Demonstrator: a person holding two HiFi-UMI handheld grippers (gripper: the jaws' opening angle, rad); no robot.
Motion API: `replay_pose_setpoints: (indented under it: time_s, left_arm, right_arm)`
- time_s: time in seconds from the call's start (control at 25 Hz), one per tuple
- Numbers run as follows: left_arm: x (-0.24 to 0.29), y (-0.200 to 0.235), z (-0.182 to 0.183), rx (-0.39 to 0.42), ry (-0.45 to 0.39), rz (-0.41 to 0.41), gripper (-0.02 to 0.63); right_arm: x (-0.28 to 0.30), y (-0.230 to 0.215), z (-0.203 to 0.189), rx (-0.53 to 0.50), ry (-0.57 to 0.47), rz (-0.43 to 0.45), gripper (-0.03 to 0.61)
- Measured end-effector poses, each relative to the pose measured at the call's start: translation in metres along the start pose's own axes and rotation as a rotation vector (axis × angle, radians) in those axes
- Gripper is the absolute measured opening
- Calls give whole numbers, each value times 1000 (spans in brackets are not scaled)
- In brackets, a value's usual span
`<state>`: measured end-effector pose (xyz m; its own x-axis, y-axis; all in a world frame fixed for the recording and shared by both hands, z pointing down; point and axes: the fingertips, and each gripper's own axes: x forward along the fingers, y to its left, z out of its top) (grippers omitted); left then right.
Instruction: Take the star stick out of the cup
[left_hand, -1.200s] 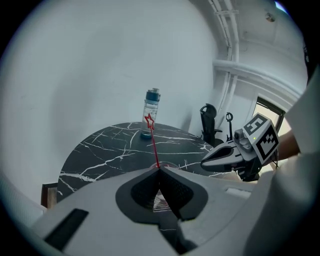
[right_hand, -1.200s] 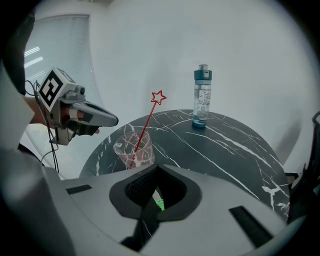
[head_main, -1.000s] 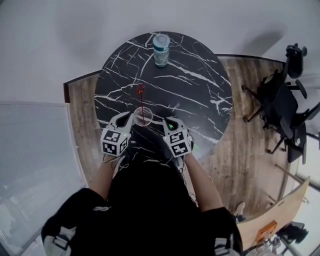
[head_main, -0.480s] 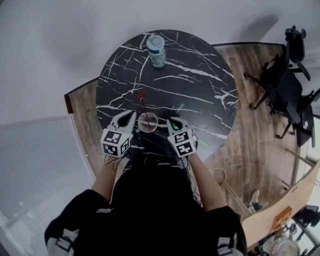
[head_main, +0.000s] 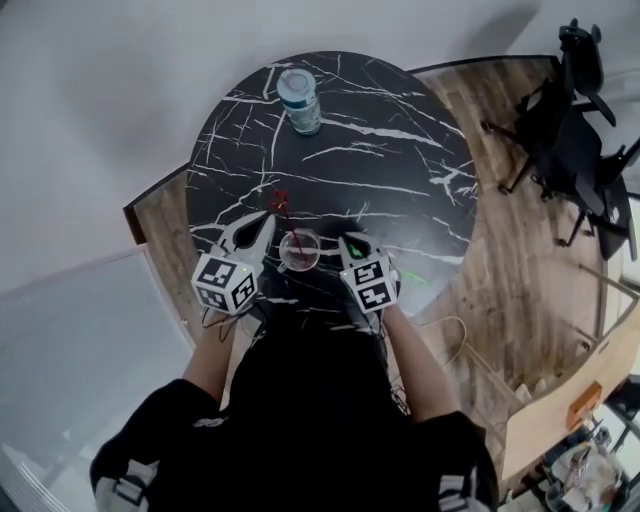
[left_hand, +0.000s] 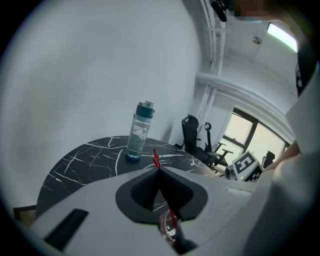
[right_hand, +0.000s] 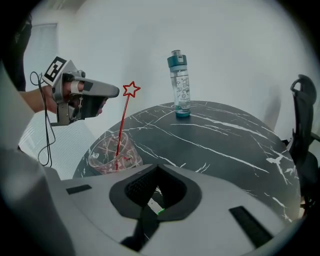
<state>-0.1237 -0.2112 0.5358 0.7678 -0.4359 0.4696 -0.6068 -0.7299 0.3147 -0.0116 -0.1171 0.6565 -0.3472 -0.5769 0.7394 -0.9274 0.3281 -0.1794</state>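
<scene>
A red star stick stands leaning in a clear plastic cup near the front edge of the round black marble table. In the right gripper view the star rises well above the cup. My left gripper is shut, its tips level with the star and just left of it; I cannot tell whether they touch. In the left gripper view the star pokes up right behind the closed jaws. My right gripper hovers right of the cup, shut, with nothing seen held.
A clear water bottle with a teal cap stands at the table's far side. A thin green thing lies by the table's front right edge. Black office chairs stand on the wooden floor to the right.
My left gripper has risen and moved forward, bringing its tips up beside the star. The right gripper has tilted slightly but stays beside the cup. The stick remains in the cup.
</scene>
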Motion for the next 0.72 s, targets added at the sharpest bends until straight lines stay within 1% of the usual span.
replay_pose_setpoints:
  time_s: [0.12,0.16,0.24,0.32,0.4,0.48,0.64,0.72]
  left_arm:
    - [3,-2,8,-99,-58,-72,-1]
    - [4,-1,9,-118,-71,-79,20]
    - [8,-1,6,-121,-60,-90,72]
    - [13,-4,0,-121,-29,-118,102]
    - [18,-7,-1,-140,-22,-152,110]
    - [22,-9,3,-158,-35,-170,110]
    - [31,-8,4,-153,-32,-171,110]
    - [33,-7,6,-164,-40,-168,110]
  right_arm:
    - [3,-1,-4,10,1,-12,-3]
    - [4,-2,-5,15,2,-15,-3]
    - [3,-3,-7,25,8,-21,-3]
    - [2,-3,-8,32,11,-26,-3]
    - [1,-3,-8,37,12,-31,-3]
    - [-1,-4,-8,44,9,-35,-3]
    - [-4,-7,-11,69,-1,-45,-3]
    - [-7,-8,-14,80,-6,-51,-3]
